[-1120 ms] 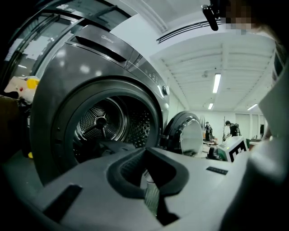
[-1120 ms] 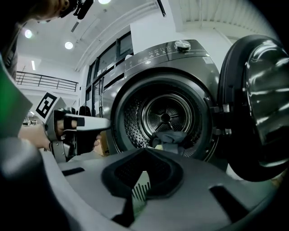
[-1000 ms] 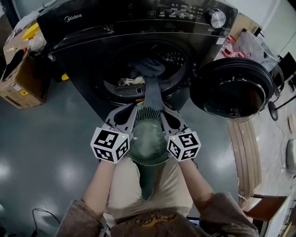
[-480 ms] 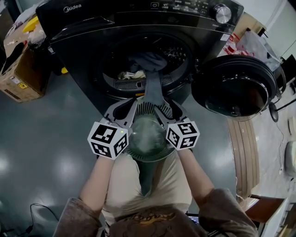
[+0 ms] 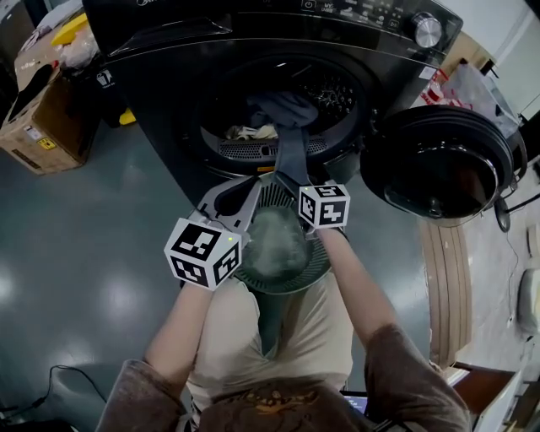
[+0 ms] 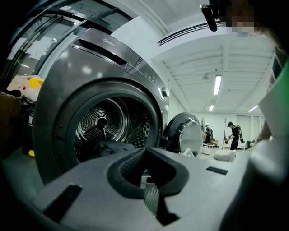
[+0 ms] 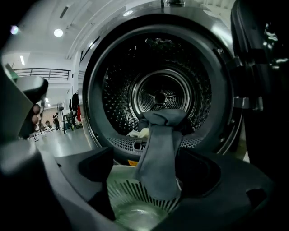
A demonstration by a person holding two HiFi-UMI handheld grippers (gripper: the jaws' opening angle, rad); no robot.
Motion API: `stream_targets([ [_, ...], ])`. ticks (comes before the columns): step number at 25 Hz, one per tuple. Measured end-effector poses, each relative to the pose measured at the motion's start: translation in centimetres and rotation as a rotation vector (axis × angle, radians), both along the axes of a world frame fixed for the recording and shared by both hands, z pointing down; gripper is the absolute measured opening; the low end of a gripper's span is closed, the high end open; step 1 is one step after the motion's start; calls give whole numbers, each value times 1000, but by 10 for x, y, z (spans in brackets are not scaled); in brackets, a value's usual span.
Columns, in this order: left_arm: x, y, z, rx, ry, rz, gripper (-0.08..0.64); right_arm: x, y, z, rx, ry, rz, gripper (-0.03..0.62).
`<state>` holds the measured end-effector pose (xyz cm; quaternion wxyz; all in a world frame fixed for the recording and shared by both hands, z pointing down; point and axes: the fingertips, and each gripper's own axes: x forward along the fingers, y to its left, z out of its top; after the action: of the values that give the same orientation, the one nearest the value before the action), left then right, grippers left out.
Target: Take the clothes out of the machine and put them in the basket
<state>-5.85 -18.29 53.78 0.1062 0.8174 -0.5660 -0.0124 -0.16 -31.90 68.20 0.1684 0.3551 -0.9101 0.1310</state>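
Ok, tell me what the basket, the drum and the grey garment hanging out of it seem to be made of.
Basket: pale green plastic by the look, smooth and slightly glossy, with moulded slots in its wall.
Drum: bare metal, probably steel, shiny and punched with small holes.
Garment: soft cloth, matt grey, draping in folds; the fibre is unclear.

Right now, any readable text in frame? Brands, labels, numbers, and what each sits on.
Nothing reads clearly enough to quote.
Control panel print, on the washing machine: too small.
Brand mark, on the machine's upper front: blurred.
Sticker, on the machine's left edge: too small.
Yellow label, on the cardboard box: too small.
Red print on the bag: blurred.
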Motion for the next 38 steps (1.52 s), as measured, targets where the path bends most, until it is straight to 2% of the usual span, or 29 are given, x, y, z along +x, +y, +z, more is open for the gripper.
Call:
stream_targets([
  [6,2,2,1,3,13,10,6,-15,-35,32,-13,140,13,451],
  [8,1,2,3,-2,18,10,5,-17,-43,37,-9,171,27,432],
  [11,3,1,5,-6,14,19,5,-11,-53,41,25,226,67,367],
  [15,2,1,6,-11,1,22,5,2,-62,38,45,244,131,231],
  [18,-1,1,6,-10,-1,15,5,12,-63,33,31,218,145,55],
  [19,-2,1,6,-10,0,11,5,13,-61,30,22,207,138,33],
  [26,-3,1,9,-15,-18,1,5,18,-21,-9,40,139,50,23],
  [33,0,0,11,-20,-39,-11,5,36,36,-57,88,54,-30,21],
  [38,6,-3,12,-17,-66,-3,5,53,87,-79,81,18,-80,21],
])
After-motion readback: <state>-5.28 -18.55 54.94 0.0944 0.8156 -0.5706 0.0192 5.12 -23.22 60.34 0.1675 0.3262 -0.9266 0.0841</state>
